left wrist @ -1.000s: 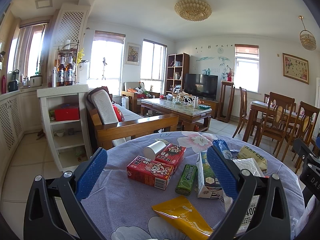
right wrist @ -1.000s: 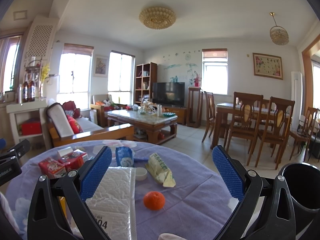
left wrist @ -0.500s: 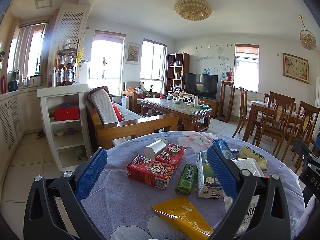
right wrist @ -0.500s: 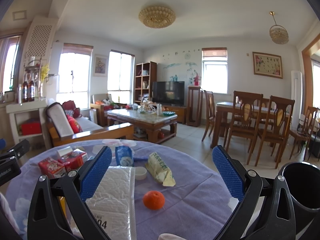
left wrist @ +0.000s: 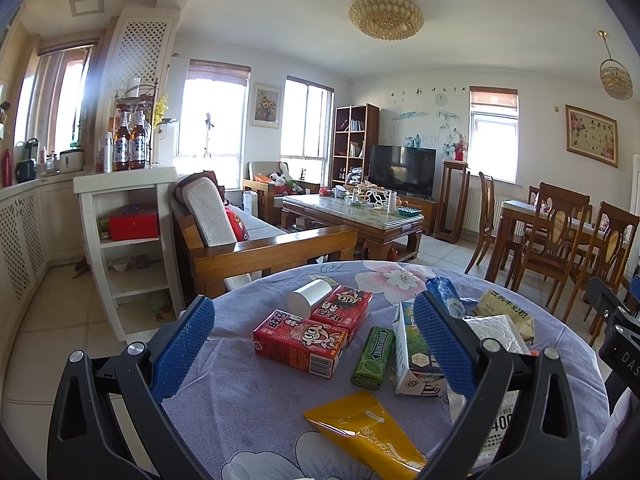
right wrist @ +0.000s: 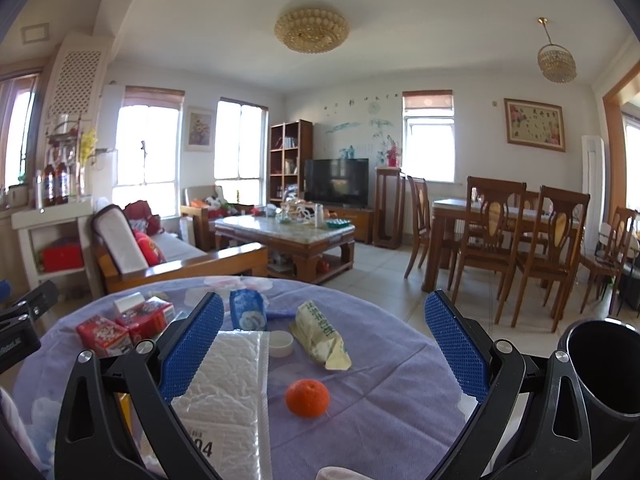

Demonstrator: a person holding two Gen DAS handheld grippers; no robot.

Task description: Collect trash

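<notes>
Left gripper [left wrist: 316,346] spread wide above red cartons [left wrist: 304,340] and gum pack [left wrist: 370,358], holding nothing. Right gripper [right wrist: 324,344] equally wide over mailer [right wrist: 228,376] and orange [right wrist: 307,397]; black bin [right wrist: 600,376] beside table, likely for drops.

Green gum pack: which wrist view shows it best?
Left wrist. The green gum pack lies in full view between the red carton and the white milk carton, label readable. In the right wrist view I cannot find it; that gripper's left finger and the white padded mailer fill that side.
</notes>
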